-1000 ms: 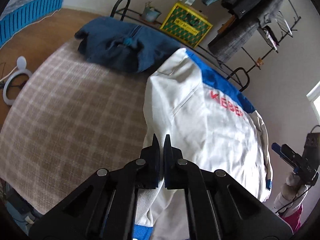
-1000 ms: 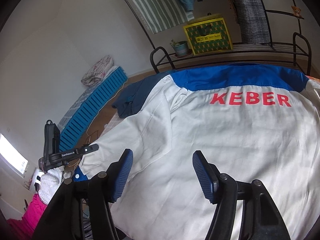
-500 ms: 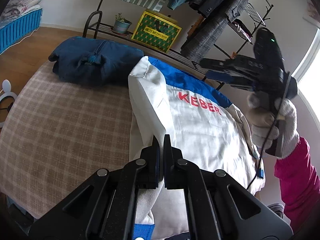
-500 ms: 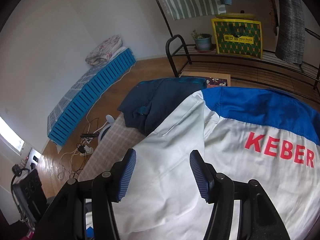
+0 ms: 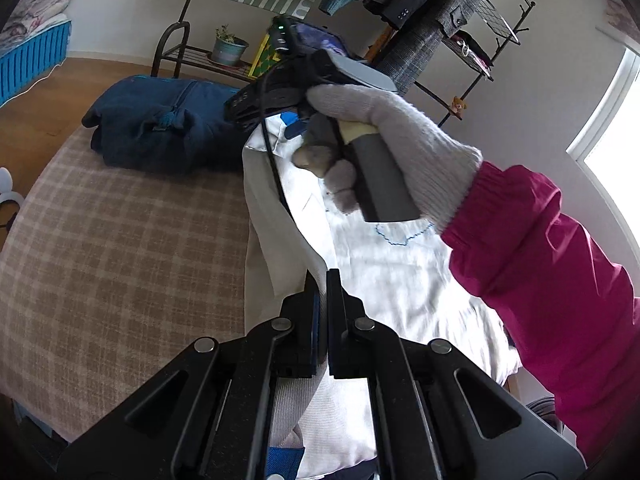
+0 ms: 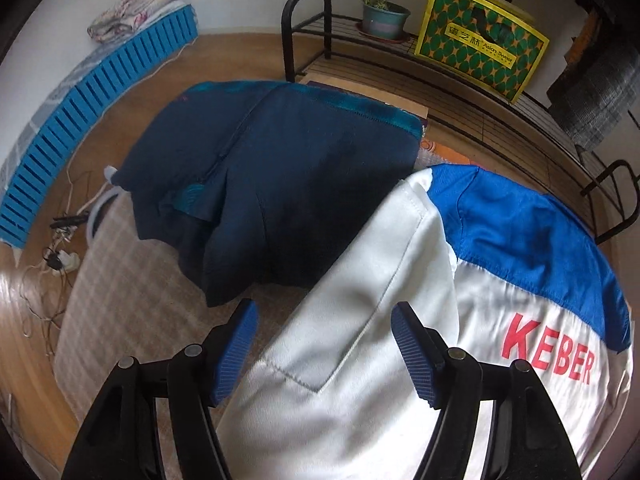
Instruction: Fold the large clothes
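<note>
My left gripper (image 5: 323,280) is matte black plastic: two narrow fingers with blue ribbed pads, carried on angled link arms pinned by round silver screws, with triangular cut-outs near the bottom edge of the view. My right gripper (image 6: 325,320) is the same build, its blue ribbed pads (image 6: 239,344) plain on each finger, silver screws behind them. Above the left gripper, my right hand (image 5: 384,144) wears a pale grey knitted glove, and a magenta sleeve (image 5: 552,280) with a gathered cuff follows it. A thin black cable (image 5: 276,168) hangs beside the glove.
</note>
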Action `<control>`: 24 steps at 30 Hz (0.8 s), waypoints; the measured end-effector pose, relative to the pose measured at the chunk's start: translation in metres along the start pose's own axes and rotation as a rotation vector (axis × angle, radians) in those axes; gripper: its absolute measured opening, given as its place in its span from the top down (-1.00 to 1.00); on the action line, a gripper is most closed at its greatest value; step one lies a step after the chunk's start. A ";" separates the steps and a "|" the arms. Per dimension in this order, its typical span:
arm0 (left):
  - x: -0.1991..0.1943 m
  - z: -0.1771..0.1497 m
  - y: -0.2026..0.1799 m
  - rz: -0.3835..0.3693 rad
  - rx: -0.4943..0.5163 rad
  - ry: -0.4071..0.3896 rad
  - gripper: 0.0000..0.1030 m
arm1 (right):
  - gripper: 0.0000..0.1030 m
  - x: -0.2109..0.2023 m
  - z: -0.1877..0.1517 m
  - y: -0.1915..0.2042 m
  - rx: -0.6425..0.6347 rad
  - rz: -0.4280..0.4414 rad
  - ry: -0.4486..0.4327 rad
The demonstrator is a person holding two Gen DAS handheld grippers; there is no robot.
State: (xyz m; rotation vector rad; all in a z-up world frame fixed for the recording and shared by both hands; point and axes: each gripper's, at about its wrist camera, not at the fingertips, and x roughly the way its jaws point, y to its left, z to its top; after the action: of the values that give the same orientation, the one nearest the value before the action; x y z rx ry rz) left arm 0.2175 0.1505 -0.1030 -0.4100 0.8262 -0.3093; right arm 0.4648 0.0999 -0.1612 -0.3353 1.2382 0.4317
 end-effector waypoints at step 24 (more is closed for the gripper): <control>0.017 -0.020 -0.075 -0.097 0.176 0.066 1.00 | 0.97 -0.009 -0.045 -0.165 0.430 0.388 -0.121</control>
State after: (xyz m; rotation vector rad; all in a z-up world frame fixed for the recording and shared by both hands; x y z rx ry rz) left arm 0.2055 0.0733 -0.0911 -0.2767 0.8381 -0.4836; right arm 0.5057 -0.0662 -0.1632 0.2996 1.2420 0.4932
